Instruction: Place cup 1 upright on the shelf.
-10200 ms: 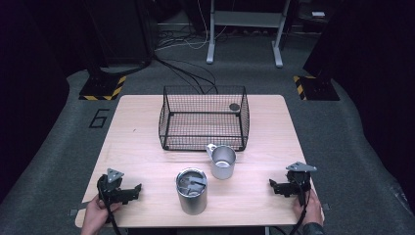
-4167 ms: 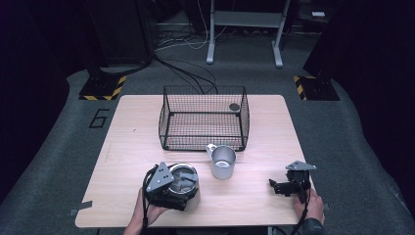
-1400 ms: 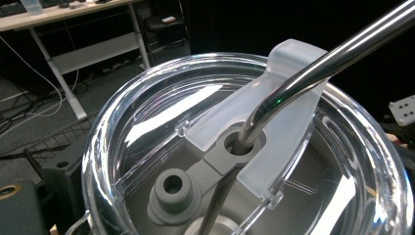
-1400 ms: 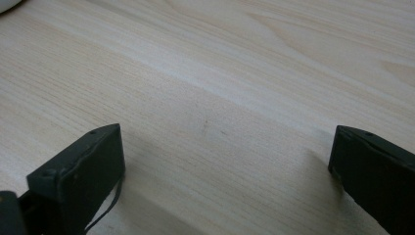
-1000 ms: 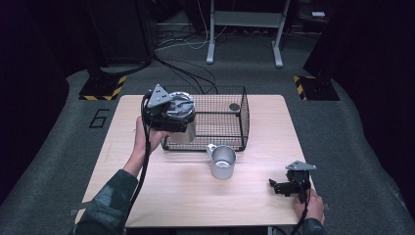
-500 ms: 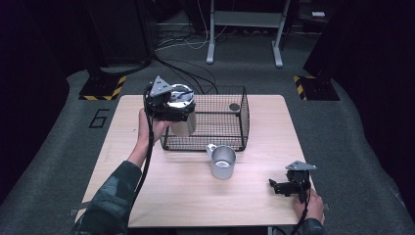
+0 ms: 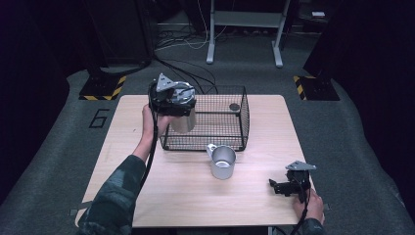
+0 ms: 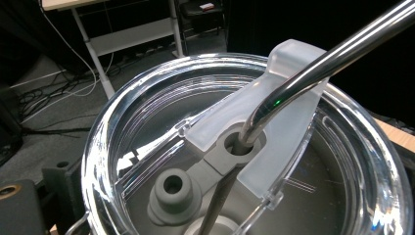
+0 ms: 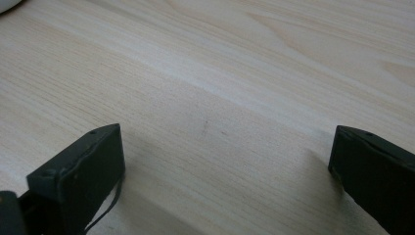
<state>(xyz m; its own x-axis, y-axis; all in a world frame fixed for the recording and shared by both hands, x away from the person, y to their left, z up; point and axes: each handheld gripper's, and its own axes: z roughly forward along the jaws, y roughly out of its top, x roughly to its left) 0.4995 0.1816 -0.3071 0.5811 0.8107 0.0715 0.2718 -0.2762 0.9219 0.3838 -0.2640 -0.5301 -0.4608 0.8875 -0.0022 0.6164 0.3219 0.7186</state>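
On the wooden table (image 7: 147, 196), we see a wire basket (image 7: 205, 117) at 12 o'clock. The left gripper (image 7: 169, 98) clamps a lidded steel tumbler (image 7: 182, 120) above the basket's 9 o'clock rim. At 4 o'clock, the right gripper (image 7: 288, 185) rests wide apart, empty. A metal mug (image 7: 222, 161) stands centre.

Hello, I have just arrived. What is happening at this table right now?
A person works with two hand-held grippers. The left gripper holds a steel tumbler with a clear lid and a metal straw up over the left end of the wire basket. A metal mug stands on the table before the basket. The right gripper rests open on the table.
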